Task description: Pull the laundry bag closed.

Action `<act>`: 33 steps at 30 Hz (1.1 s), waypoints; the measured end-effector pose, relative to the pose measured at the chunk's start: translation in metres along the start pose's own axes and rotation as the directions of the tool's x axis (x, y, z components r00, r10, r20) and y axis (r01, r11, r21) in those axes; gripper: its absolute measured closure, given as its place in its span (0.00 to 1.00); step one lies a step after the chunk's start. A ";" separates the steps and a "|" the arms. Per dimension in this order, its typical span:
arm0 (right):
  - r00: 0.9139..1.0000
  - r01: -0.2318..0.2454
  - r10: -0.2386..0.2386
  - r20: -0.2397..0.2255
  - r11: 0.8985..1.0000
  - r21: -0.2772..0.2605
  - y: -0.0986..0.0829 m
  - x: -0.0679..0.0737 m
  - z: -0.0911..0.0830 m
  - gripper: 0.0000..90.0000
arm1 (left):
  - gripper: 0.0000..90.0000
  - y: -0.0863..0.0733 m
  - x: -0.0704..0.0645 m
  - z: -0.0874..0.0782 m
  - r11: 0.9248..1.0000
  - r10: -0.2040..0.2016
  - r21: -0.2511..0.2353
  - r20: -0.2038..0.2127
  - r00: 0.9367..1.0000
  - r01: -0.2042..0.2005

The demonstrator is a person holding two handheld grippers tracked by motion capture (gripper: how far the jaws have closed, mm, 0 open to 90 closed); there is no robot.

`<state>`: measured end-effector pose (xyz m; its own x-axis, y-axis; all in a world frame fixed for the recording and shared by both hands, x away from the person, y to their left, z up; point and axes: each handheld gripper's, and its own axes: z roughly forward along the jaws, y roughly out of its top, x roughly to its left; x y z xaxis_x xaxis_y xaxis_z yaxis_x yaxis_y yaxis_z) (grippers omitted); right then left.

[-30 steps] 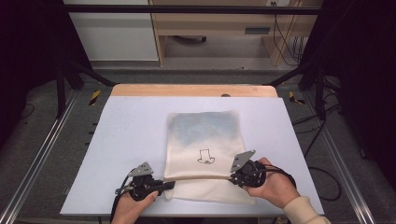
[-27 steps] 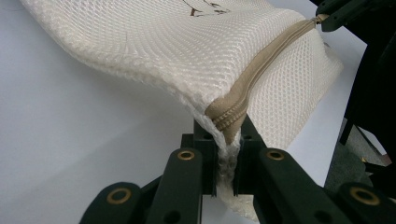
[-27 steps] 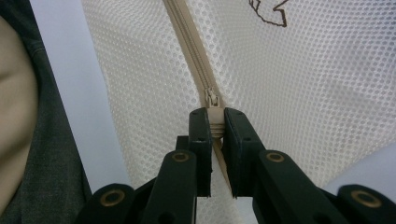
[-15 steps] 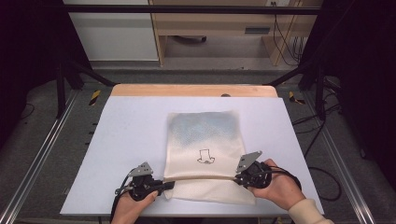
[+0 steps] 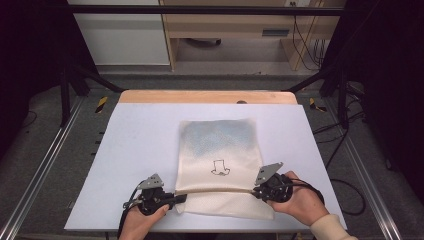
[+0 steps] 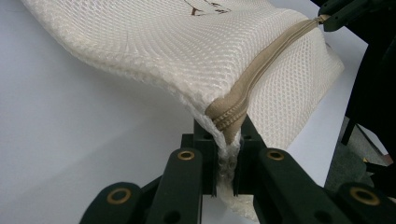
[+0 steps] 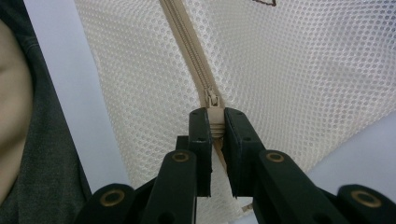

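Note:
A cream mesh bag (image 5: 217, 160) with a small black drawing lies flat on the white table (image 5: 135, 145). A tan zipper (image 5: 215, 190) runs across the bag near its front edge. My left gripper (image 5: 172, 198) is shut on the bag's left edge at the zipper's end (image 6: 227, 122). At the bag's right edge, my right gripper (image 5: 256, 190) is shut on the zipper pull (image 7: 213, 106). The zipper band (image 7: 187, 44) runs away from its jaws, closed along the stretch I see. Mesh cloth (image 6: 187, 56) bulges up ahead of the left jaws.
The table's wooden far edge (image 5: 207, 96) borders a floor with metal frame legs (image 5: 75, 85) and cables (image 5: 345, 135). A cabinet (image 5: 120, 32) and shelf stand beyond. Bare table surface lies left of the bag. A person's hands (image 5: 300, 202) hold both grippers at the front edge.
The right gripper and the hand holding it have shifted slightly to the right along the zipper line. The left gripper has stayed where it was on the bag's left edge.

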<state>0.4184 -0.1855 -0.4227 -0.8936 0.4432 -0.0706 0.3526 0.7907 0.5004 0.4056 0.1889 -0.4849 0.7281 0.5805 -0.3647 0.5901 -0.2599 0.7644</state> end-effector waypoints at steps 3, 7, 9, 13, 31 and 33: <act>1.000 -0.011 0.011 0.001 1.000 0.001 -0.002 0.000 -0.001 0.91 | 0.92 0.000 0.000 0.000 1.000 0.000 0.000 0.000 1.000 0.000; 1.000 -0.017 0.017 0.003 1.000 0.002 -0.006 -0.001 -0.002 0.91 | 0.92 0.000 0.000 0.000 1.000 0.000 0.000 0.000 1.000 0.000; 1.000 -0.018 0.018 0.004 1.000 -0.003 -0.007 -0.002 -0.002 0.91 | 0.92 0.000 0.000 0.000 1.000 0.002 0.000 -0.002 1.000 -0.002; 1.000 -0.028 0.028 0.006 1.000 -0.006 -0.010 -0.003 -0.003 0.91 | 0.92 0.000 0.000 0.000 1.000 0.002 -0.001 -0.004 1.000 -0.002; 0.999 -0.051 0.051 0.017 0.999 -0.011 -0.021 -0.005 -0.007 0.91 | 0.92 0.000 0.001 -0.002 1.000 0.001 -0.002 -0.005 1.000 -0.001; 0.998 -0.053 0.054 0.016 0.998 -0.017 -0.022 -0.005 -0.007 0.91 | 0.92 0.000 0.001 -0.002 1.000 -0.001 -0.003 -0.004 1.000 0.001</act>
<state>0.4131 -0.2083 -0.4273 -0.8688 0.4917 -0.0575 0.3950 0.7585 0.5183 0.4056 0.1905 -0.4840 0.7262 0.5838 -0.3629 0.5895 -0.2574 0.7656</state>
